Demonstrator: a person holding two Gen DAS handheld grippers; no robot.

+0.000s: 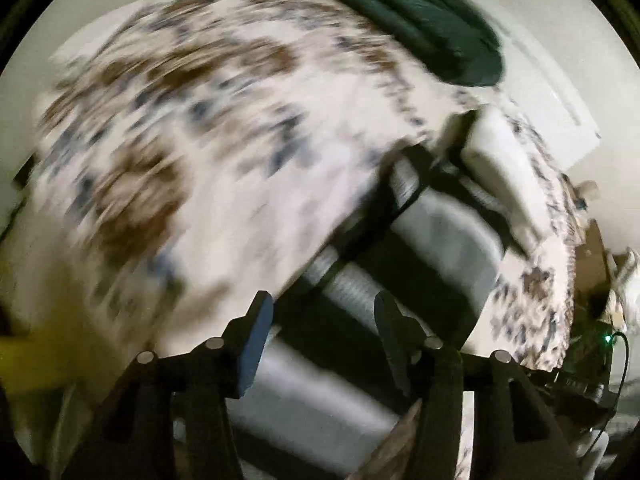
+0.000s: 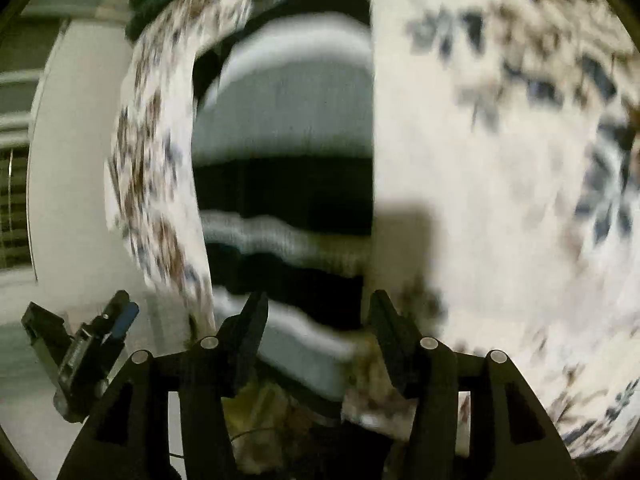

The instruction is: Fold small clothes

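**A:** Both tools spread wide, holding nothing: left tool point(image 1: 320, 340), right tool point(image 2: 316, 336).

**B:** And the garment?

**A:** Striped garment point(image 2: 288, 120) lies ahead on the floral cloth point(image 1: 240, 152). I judge I could pinch both layers together.

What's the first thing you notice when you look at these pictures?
A big white cloth with brown and blue flowers fills most of the left wrist view, blurry. A dark green garment lies at its far edge, top of that view. A black and grey striped garment shows in the middle of the right wrist view, flowered cloth on both sides.
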